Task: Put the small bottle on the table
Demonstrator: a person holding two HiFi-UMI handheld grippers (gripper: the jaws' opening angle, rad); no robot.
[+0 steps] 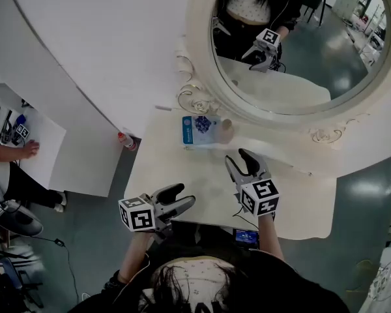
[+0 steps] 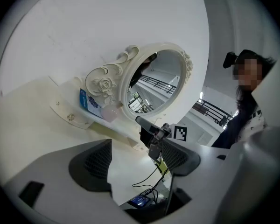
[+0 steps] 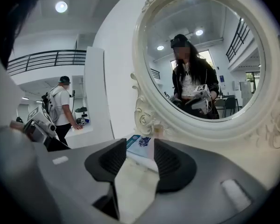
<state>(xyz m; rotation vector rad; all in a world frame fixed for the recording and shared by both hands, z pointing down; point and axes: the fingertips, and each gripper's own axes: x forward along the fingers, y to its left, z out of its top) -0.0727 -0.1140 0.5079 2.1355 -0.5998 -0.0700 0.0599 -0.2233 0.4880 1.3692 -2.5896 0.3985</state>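
The small pinkish bottle [image 1: 226, 130] stands upright at the foot of the round mirror, beside a blue and white packet [image 1: 199, 130]. My right gripper [image 1: 240, 158] hovers over the cream table [image 1: 182, 168] just short of the bottle, open, with nothing in it. In the right gripper view the bottle [image 3: 155, 136] and the packet [image 3: 139, 146] show beyond the gap of the right gripper [image 3: 139, 160]. My left gripper [image 1: 186, 195] is at the table's front left edge, open and empty. The left gripper view looks past the left gripper [image 2: 137, 157] to the bottle [image 2: 113, 112].
The ornate mirror [image 1: 293, 44] fills the back of the table. A small device with a lit screen [image 1: 246, 237] and a cable sit at the front edge. A red-capped object [image 1: 126, 139] lies on the floor at left. A person's hand [image 1: 27, 150] rests on a white counter far left.
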